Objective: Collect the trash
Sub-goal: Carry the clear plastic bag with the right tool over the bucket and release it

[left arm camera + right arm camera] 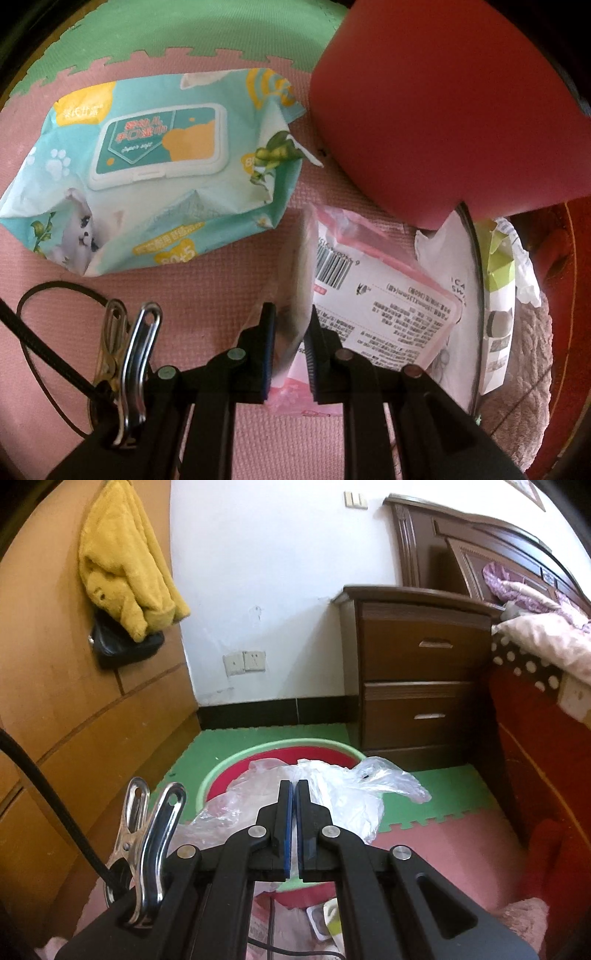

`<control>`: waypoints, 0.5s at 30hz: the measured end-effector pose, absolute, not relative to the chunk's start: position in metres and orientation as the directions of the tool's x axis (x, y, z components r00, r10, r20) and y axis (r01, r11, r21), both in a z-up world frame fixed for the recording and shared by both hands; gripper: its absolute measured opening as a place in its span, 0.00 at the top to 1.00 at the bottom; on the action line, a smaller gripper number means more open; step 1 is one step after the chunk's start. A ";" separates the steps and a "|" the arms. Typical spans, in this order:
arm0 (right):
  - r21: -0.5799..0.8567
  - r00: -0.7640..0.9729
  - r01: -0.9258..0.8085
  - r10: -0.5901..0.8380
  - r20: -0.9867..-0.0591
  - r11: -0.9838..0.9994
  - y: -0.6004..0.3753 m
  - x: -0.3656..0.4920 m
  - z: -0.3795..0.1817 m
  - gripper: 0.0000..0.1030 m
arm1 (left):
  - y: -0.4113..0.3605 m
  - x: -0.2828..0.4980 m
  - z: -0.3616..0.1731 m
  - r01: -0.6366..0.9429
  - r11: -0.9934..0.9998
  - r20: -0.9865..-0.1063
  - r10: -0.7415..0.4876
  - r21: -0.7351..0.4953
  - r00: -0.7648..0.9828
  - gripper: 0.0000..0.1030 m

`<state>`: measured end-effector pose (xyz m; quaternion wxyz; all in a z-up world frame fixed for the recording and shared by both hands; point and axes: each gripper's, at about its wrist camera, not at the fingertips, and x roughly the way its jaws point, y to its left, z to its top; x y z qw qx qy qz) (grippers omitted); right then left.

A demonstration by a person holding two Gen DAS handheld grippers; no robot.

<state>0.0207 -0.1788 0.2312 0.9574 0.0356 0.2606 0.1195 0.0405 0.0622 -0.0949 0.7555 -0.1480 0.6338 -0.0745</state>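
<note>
In the left wrist view my left gripper [291, 314] is shut on the folded edge of a pink plastic wrapper [369, 288] with a barcode label, which lies partly on the pink foam mat [221, 266]. A teal pack of wet wipes [155, 166] lies flat on the mat beyond it. In the right wrist view my right gripper [294, 786] is shut on a crumpled clear plastic bag [354, 794], held up over a red basin with a green rim [236, 760].
A big red object [443, 110] stands at the upper right, with white paper [458, 258] and a green-and-white carton [498, 288] beside it. A brown nightstand [424, 672], a bed [535, 635] and a wooden wardrobe [74, 701] surround the green and pink floor mats.
</note>
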 end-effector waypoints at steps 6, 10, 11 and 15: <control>0.116 0.815 -0.196 0.228 -0.533 0.974 -0.171 0.052 0.207 0.98 | 0.064 0.040 -0.096 -0.070 0.944 -0.934 -0.306 -0.323 0.184 0.85; 0.133 0.800 -0.187 0.229 -0.555 0.973 -0.175 0.064 0.196 0.97 | 0.064 0.040 -0.097 -0.066 0.944 -0.934 -0.306 -0.323 0.183 0.85; 0.140 0.801 -0.192 0.238 -0.549 0.971 -0.176 0.064 0.195 0.97 | 0.063 0.040 -0.097 -0.066 0.944 -0.934 -0.306 -0.322 0.183 0.85; 0.126 0.813 -0.203 0.238 -0.531 0.971 -0.177 0.058 0.196 0.90 | 0.063 0.040 -0.097 -0.066 0.945 -0.935 -0.305 -0.321 0.183 0.85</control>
